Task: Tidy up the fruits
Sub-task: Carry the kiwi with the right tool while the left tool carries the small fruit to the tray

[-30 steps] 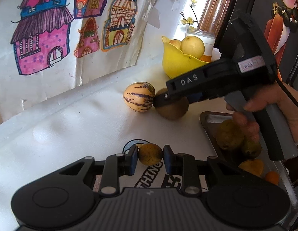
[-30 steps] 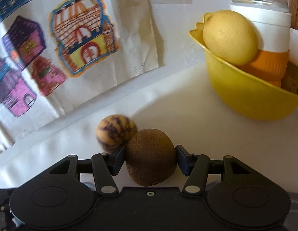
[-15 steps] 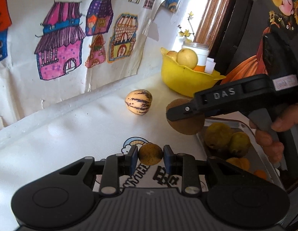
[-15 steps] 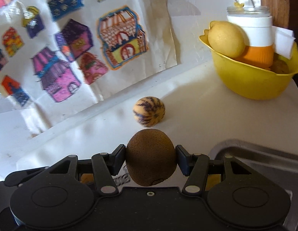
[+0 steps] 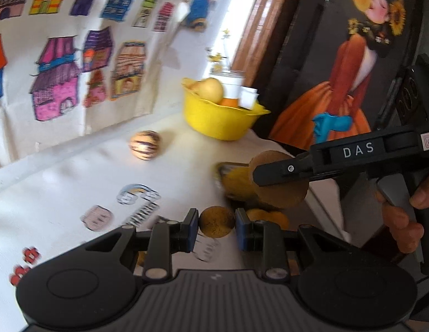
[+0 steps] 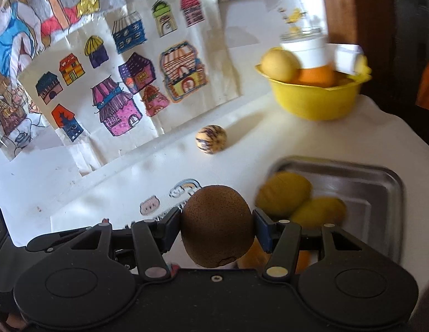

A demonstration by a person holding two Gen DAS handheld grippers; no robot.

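From the left wrist, your left gripper (image 5: pixel 217 231) has its jaws clamped on a small brown fruit (image 5: pixel 216 222), carried clear of the desk (image 5: pixel 62 193). From the right wrist, your right gripper (image 6: pixel 217 228) pinches a kiwi (image 6: pixel 217 225) beside the tray (image 6: pixel 380 193), likely bound for the yellow fruits (image 6: pixel 283 191) there. A striped fruit (image 6: pixel 211 139) waits on the desk.

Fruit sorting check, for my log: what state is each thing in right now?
Left gripper: shut on the small brown fruit.
Right gripper: shut on the kiwi.
Striped fruit: loose on the table.
Metal tray: holds yellow fruits.
Yellow bowl: holds fruit and a jar.
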